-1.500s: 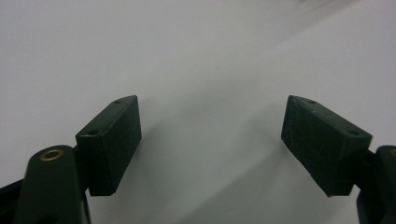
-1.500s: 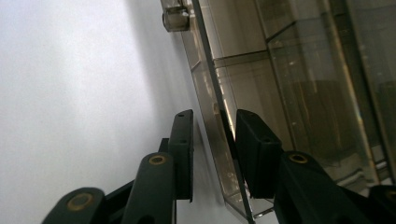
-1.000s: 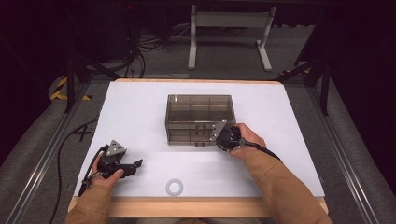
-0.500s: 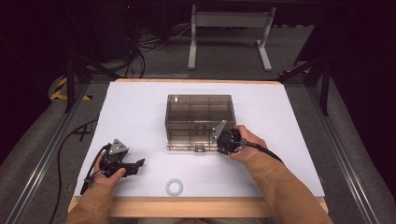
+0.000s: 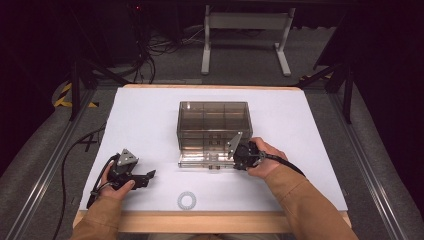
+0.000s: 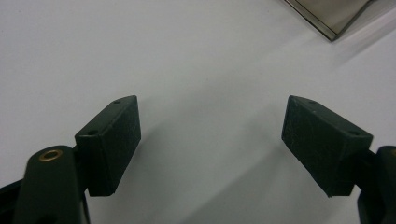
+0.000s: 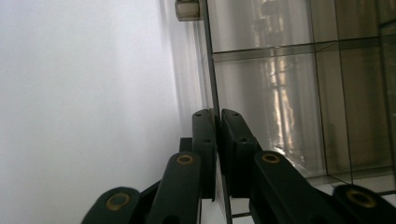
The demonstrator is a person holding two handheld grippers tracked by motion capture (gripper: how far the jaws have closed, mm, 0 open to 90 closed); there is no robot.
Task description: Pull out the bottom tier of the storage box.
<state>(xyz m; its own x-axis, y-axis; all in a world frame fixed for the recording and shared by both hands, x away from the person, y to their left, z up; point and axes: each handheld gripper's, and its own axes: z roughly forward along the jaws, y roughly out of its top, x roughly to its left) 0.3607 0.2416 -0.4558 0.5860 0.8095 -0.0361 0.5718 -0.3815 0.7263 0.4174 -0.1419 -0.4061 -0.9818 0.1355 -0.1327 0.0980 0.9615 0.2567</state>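
A smoky clear compartment box (image 5: 212, 122) stands mid-table on the white sheet. Its hinged clear panel (image 5: 206, 162) lies swung out low at the box's front. My right gripper (image 5: 236, 155) is at the panel's right end, shut on its thin edge. In the right gripper view the jaws (image 7: 218, 116) pinch that clear panel (image 7: 211, 60), with the box's compartments (image 7: 289, 93) to the right. My left gripper (image 5: 148, 175) rests at the front left, open, with nothing between its fingers (image 6: 112, 140). A corner of the box (image 6: 331, 14) shows far off in the left gripper view.
A small white ring (image 5: 186, 200) lies on the sheet near the front edge, between the two hands. The wooden table edge (image 5: 210, 220) runs along the front. Dark metal stands and cables sit beyond and left of the table.
My right gripper has drawn toward the front edge with the box's panel, which has swung out and down. The left gripper has hardly moved.
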